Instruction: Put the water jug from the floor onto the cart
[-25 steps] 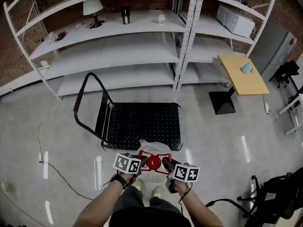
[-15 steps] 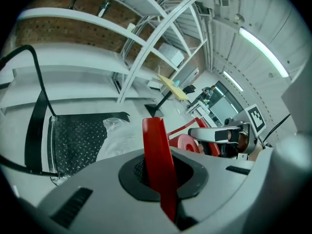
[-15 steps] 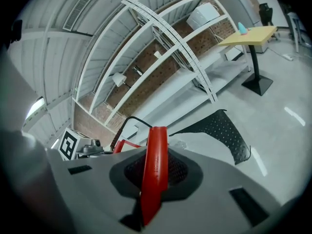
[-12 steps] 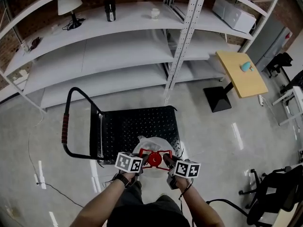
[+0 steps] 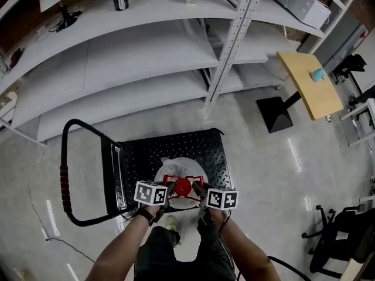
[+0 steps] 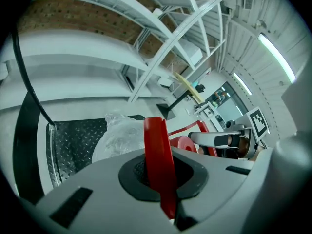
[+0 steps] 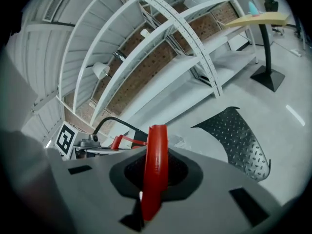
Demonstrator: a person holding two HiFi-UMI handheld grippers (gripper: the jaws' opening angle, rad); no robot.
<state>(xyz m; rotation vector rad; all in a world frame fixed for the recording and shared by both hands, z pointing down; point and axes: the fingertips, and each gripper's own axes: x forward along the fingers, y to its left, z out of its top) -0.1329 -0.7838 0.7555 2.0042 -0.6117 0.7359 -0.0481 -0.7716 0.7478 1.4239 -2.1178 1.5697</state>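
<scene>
Here we hold the jug (image 5: 174,166) by its red handle (image 5: 190,178), one tool at each end. The left tool (image 5: 166,190) is clenched on the handle's left bar, which stands edge-on between its jaws in the left gripper view. The right tool (image 5: 198,190) is clamped on the right bar in the same way.

The jug is upright, its long axis vertical. Its red cap (image 5: 183,187) points up toward us, and the handle runs side to side across the top. Clear plastic is wrapped around the body.

The jug is over the near part of the cart (image 5: 196,148), about midway across the black deck and well apart from the cart's push bar (image 5: 64,183) on the left. We cannot tell whether its base touches the deck. Beyond the cart's far edge stand white shelves (image 5: 117,57).
</scene>
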